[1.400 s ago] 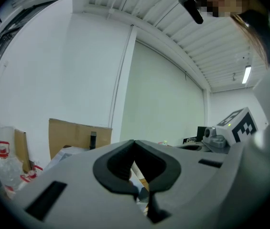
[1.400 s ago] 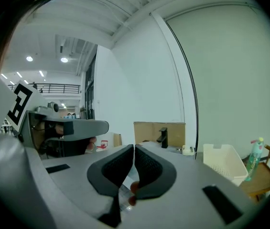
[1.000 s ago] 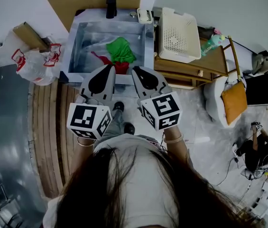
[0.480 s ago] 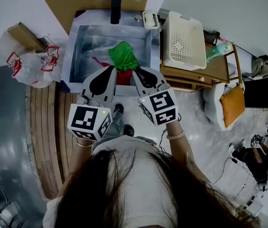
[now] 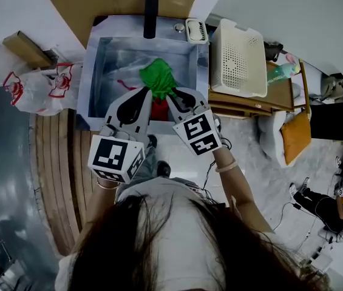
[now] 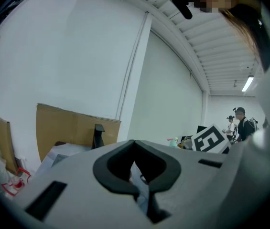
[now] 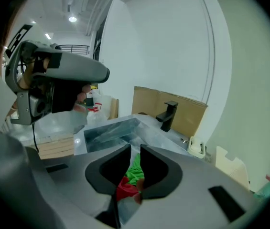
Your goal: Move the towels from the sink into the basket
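Observation:
A green towel (image 5: 158,77) lies bunched in the steel sink (image 5: 98,59), with a red towel (image 5: 159,109) just in front of it. Both show through the right gripper's jaws as green towel (image 7: 135,168) and red towel (image 7: 125,189). My right gripper (image 5: 171,93) hovers over the sink's front edge above the towels. Its jaws are opening, a narrow gap between them and nothing pressed in it. My left gripper (image 5: 144,90) is beside it on the left, shut and empty, seen tip-on (image 6: 135,144). The white basket (image 5: 239,58) stands right of the sink.
A black faucet (image 5: 151,8) rises at the sink's back, with a soap dish (image 5: 196,31) beside it. The basket rests on a wooden table (image 5: 283,80). A plastic bag (image 5: 40,90) lies left of the sink. Cardboard (image 5: 98,2) leans on the wall behind.
Both grippers have moved forward from in front of the sink to over its front edge, closer to the towels. The right gripper now tilts further down.

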### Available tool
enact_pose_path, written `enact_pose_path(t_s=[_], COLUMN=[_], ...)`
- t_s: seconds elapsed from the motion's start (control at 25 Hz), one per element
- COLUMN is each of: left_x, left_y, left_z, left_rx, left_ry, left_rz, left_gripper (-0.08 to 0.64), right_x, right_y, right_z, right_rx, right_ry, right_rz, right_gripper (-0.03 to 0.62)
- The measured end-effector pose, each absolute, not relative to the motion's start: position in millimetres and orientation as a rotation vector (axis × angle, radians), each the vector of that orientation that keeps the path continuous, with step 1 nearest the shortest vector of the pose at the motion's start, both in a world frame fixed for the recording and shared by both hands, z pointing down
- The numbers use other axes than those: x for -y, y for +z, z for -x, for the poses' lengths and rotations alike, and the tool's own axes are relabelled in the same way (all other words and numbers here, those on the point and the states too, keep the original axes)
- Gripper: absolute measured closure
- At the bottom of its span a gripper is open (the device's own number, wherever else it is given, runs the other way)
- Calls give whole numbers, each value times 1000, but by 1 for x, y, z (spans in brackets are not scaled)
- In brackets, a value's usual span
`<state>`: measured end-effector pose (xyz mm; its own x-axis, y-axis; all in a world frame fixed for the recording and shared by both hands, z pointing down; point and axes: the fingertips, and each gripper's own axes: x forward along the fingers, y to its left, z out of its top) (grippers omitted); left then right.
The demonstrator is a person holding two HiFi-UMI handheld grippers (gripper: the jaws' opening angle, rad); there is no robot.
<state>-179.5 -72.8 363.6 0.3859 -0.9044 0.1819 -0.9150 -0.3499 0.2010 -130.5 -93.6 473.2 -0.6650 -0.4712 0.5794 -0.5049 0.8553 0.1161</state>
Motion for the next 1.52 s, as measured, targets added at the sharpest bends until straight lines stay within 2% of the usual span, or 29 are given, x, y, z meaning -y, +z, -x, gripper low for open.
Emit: enact_pose_path(t_s=[0.72, 1.52], left_x=[118, 146], left_y=[391, 432], left_z=[210, 226], left_rx=[1589, 1543], left_ry=[54, 72], left_rz=[-2326, -2249], left_gripper=[557, 555], right_x=[133, 157], right_y=[589, 705], right_z=[162, 179], right_rx=[2160, 1932], right_ry=[-26, 143], right_rz=[-407, -175], right_gripper=[400, 275])
